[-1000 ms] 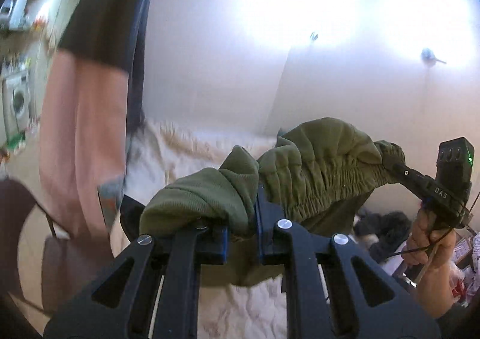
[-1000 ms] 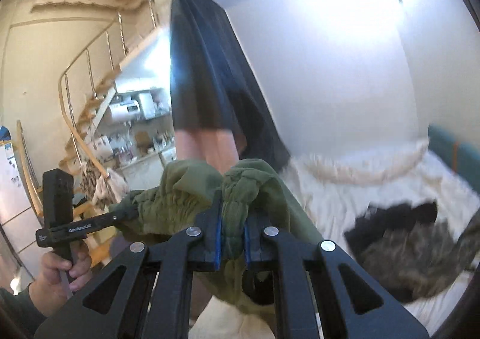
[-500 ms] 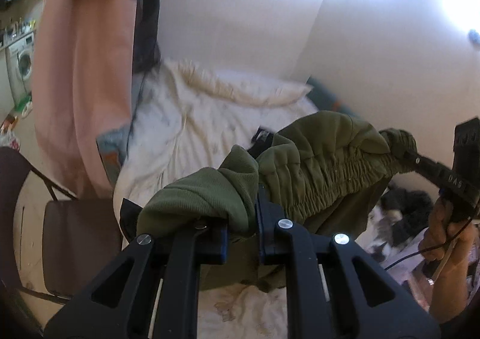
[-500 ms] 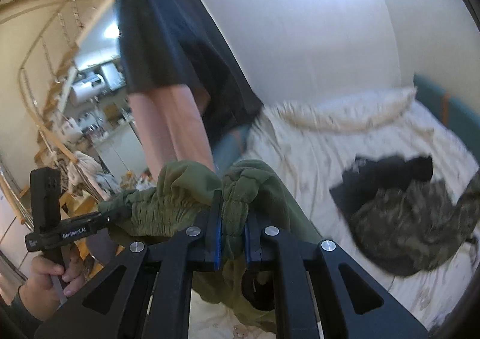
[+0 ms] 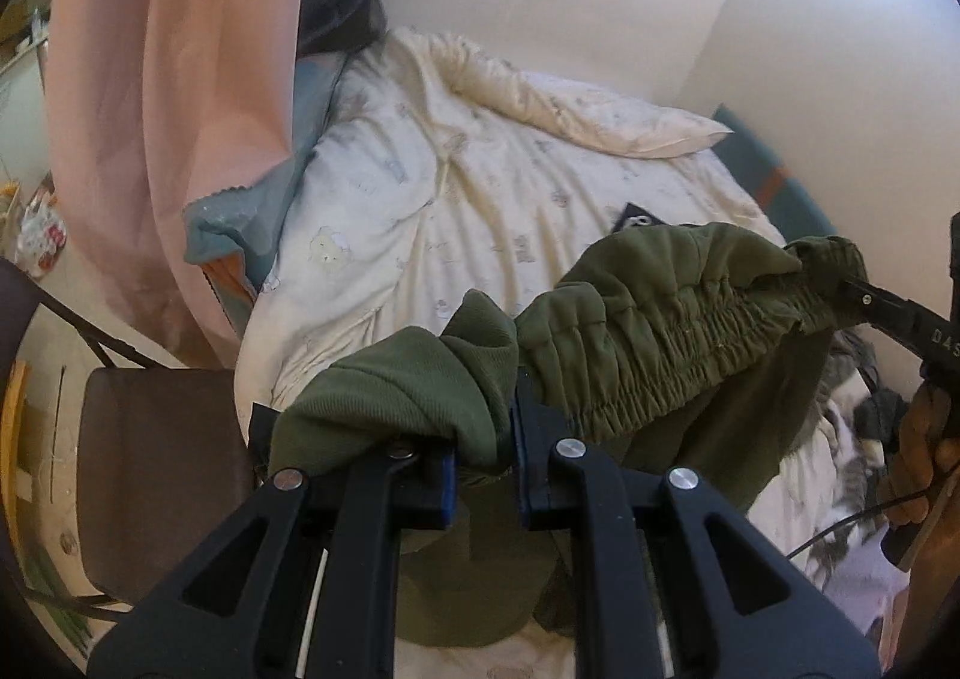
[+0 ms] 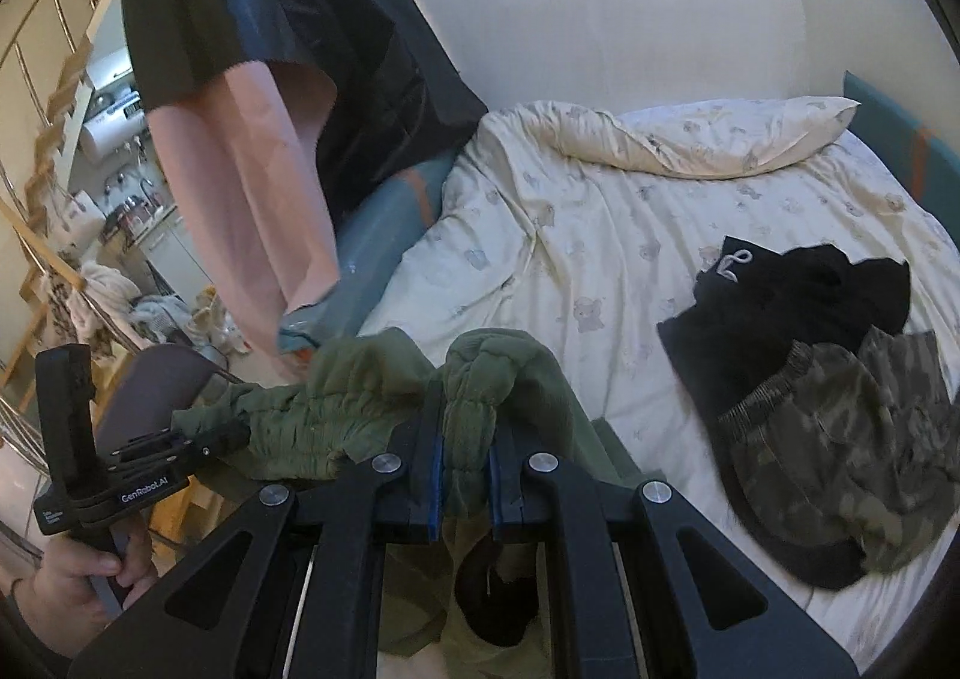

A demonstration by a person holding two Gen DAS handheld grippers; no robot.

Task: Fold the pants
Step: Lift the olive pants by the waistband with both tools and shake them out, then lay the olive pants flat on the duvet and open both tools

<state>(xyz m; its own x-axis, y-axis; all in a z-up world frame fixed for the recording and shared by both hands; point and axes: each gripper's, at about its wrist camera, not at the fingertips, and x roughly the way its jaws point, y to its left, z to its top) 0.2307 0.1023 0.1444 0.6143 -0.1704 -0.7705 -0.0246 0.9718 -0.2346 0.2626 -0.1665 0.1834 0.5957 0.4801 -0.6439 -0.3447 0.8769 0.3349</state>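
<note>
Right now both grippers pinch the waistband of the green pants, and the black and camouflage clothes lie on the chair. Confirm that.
Wrong on the last part. Both grippers do pinch the green pants, but the right wrist view shows the black garment and camouflage garment lying on the bed.

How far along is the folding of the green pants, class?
Done: both tongs, left and right, are shut on the elastic waistband of the green pants, stretched between them above the bed. In hand: carrying them spread. Left: laying them flat and every fold; none shows yet.
</note>
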